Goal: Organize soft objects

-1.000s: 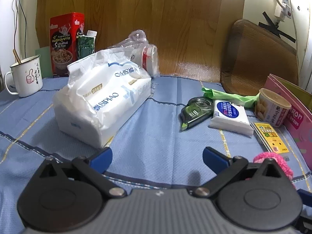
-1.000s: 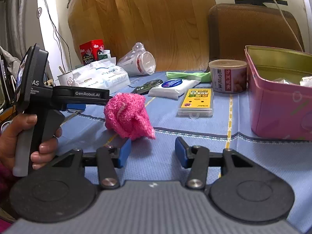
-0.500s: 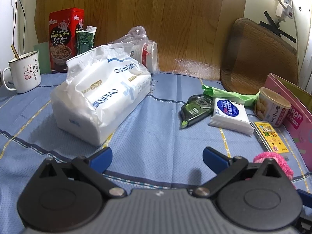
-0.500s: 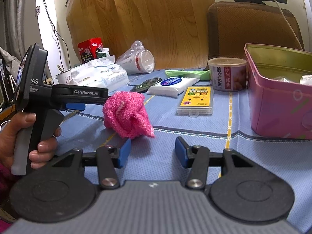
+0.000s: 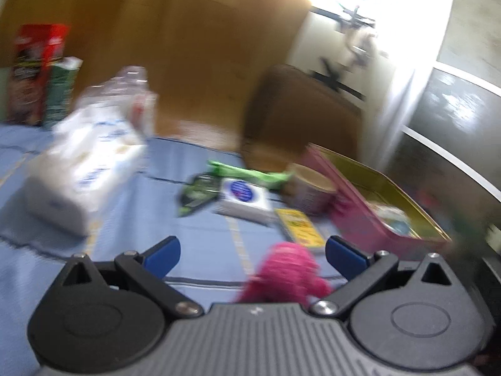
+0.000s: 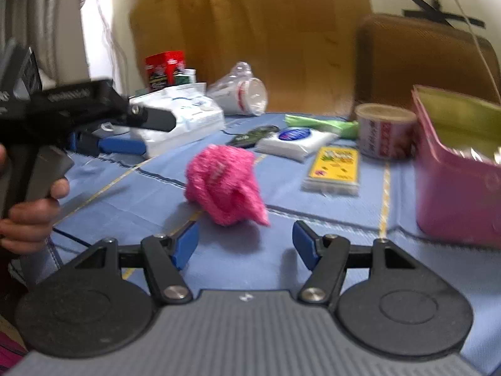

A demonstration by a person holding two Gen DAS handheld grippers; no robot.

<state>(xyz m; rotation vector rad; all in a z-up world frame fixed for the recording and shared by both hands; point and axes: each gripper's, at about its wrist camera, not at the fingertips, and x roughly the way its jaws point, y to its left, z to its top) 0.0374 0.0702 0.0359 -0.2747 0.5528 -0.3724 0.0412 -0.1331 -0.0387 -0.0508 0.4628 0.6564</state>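
Pink and fuzzy, the knitted bundle (image 6: 226, 185) lies on the blue cloth of the bench (image 6: 313, 213) at the middle of the right wrist view, just ahead of the right tool (image 6: 245, 242). That tool's blue pads have just been spreading and now stand wide, touching nothing, with the bundle beyond their tips rather than between them. In the blurred left wrist view the same bundle (image 5: 286, 277) shows low and right of centre, close to the right-hand pad of the left tool (image 5: 252, 255), whose jaws also stand wide and empty. A person's hand (image 6: 29, 216) grips the left tool's handle at the left edge of the right wrist view. At the right edge of that view sits a pink tin (image 6: 454, 181) with its top open. Farther back lie a white tissue pack (image 6: 184, 112), a small wipes packet (image 6: 296, 141), a yellow card (image 6: 333, 169) and a round can (image 6: 385, 130).
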